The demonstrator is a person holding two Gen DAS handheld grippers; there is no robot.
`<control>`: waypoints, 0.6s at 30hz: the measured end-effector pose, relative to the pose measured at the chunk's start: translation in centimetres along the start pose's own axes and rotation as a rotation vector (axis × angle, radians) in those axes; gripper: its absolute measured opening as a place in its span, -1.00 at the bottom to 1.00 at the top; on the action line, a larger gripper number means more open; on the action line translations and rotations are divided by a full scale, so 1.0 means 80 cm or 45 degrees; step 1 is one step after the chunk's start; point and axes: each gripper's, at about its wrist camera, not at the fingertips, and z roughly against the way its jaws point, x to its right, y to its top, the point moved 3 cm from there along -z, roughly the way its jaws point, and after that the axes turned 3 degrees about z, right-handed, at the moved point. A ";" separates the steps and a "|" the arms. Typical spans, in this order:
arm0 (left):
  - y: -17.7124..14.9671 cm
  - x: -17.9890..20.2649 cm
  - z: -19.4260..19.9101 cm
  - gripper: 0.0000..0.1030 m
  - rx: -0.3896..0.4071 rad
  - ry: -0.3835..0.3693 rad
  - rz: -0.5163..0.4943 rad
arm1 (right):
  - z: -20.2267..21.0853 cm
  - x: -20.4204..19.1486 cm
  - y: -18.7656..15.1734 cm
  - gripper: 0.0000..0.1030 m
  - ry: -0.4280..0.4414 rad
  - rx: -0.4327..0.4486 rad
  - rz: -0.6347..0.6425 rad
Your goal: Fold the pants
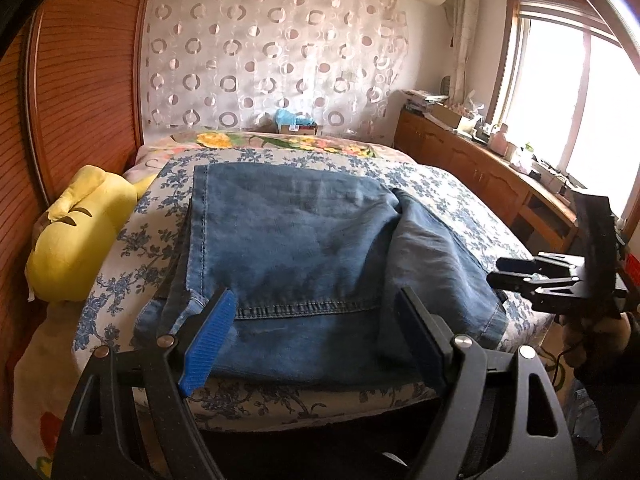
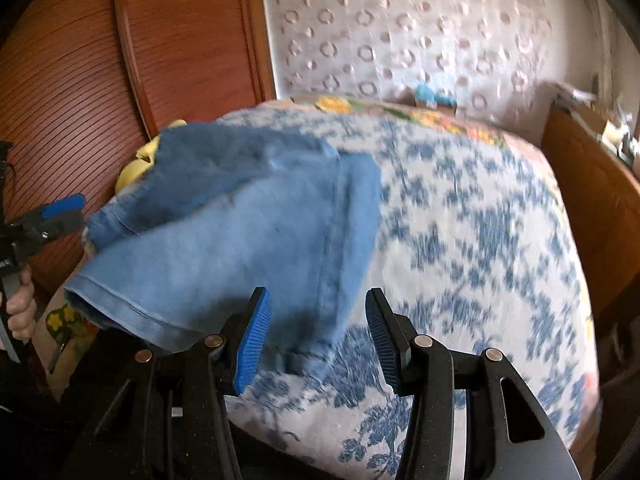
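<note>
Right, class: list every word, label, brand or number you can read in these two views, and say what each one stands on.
None can be read.
The box behind the bed bears a label: too small to read.
The clutter on the sideboard: print too small.
The jeans show no tag.
The right wrist view is blurred.

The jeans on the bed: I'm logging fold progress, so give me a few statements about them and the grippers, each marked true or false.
1. The jeans lie folded on the floral bedspread. True.
2. The left gripper is clamped on the denim. False: it is open, holding nothing.
3. The right gripper is open. True.
4. A yellow plush toy lies on top of the jeans. False: it lies beside them.
</note>
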 end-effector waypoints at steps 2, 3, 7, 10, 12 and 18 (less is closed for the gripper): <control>-0.001 -0.001 -0.002 0.59 -0.005 0.002 0.002 | -0.012 0.006 -0.004 -0.01 0.031 -0.022 -0.038; -0.002 -0.001 -0.002 0.59 -0.008 0.004 0.003 | -0.017 0.007 -0.004 -0.01 0.045 -0.028 -0.053; -0.002 -0.003 -0.004 0.59 -0.014 0.011 0.003 | -0.031 0.008 -0.006 -0.01 0.089 -0.043 -0.088; -0.003 -0.005 -0.005 0.59 -0.017 0.014 0.009 | -0.042 0.010 -0.010 -0.01 0.123 -0.056 -0.122; -0.004 -0.008 -0.006 0.59 -0.020 0.016 0.014 | -0.053 0.019 -0.012 -0.09 0.149 -0.058 -0.138; -0.006 -0.014 -0.006 0.59 -0.025 0.024 0.021 | -0.066 0.023 -0.010 -0.81 0.270 -0.053 -0.152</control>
